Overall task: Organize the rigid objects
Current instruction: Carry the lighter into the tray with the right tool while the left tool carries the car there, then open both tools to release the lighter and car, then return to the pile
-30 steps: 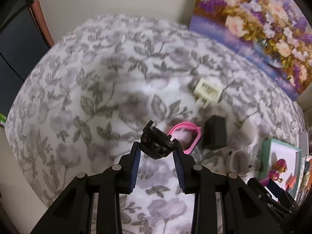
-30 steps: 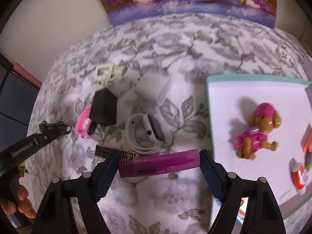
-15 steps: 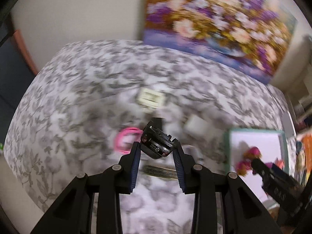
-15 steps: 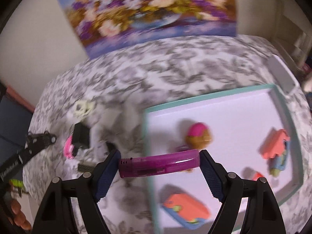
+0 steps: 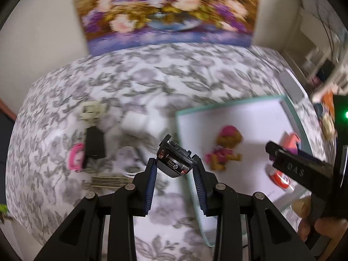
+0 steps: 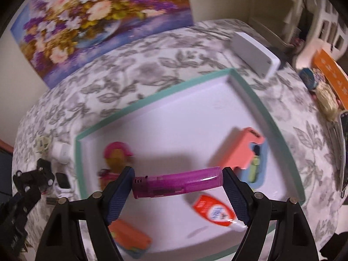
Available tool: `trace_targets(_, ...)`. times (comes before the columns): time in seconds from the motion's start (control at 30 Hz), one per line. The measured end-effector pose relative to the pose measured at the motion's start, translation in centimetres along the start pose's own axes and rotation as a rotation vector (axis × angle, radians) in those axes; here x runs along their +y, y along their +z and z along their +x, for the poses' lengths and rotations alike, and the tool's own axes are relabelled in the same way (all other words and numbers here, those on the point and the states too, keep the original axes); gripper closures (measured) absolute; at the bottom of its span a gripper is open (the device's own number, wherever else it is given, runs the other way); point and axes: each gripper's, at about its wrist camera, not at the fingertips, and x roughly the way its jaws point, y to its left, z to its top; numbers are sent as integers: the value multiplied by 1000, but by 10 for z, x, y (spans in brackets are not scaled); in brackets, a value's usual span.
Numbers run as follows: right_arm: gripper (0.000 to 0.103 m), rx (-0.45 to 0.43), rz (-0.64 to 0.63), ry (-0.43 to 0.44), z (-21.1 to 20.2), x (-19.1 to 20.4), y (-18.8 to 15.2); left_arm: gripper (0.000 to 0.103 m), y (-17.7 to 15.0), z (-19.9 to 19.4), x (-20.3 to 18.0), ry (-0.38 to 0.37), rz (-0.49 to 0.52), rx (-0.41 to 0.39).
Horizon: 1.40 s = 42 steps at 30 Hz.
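My left gripper (image 5: 174, 165) is shut on a small black device (image 5: 175, 163) and hangs over the floral bedspread, just left of the teal-rimmed white tray (image 5: 230, 106). In the right wrist view, the right gripper (image 6: 177, 178) is shut on a magenta lighter (image 6: 177, 184), gripped by its two ends above the tray (image 6: 152, 96). Inside the tray lie a toy dog with a pink cap (image 6: 117, 156), a coral block (image 6: 241, 150), a red and white tube (image 6: 214, 212) and an orange piece (image 6: 130, 237). One finger (image 5: 293, 167) of the right gripper shows over the tray in the left view.
Left of the tray lie a cream plug (image 5: 92, 113), a black adapter (image 5: 94, 144), a pink band (image 5: 76, 159), a white box (image 5: 139, 122) and a patterned strip (image 5: 108, 181). A flower painting (image 5: 169, 10) leans on the wall. A flat white box (image 6: 254, 52) and clutter sit beyond the tray.
Both grippers have swept to the right, from above the loose items toward the tray, each keeping its object. The right one now hangs over the tray's inside.
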Motion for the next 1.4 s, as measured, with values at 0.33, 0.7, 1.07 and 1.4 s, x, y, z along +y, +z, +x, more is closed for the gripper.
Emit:
trace_targets(0.33, 19, 24, 50, -6, 6, -33, -2, 67, -13, 26, -71, -20, 167, 84)
trace_targets(0.7, 19, 46, 5, 2, 11, -21, -5, 65, -17, 32, -80, -1, 218, 108)
trace_targets(1.07, 12, 49, -24, 0, 14, -14, -7, 30, -13, 29, -72, -5, 189, 109)
trace_targets(1.4, 0, 22, 25, -5, 11, -21, -7, 10, -5, 37, -23, 25, 29, 135)
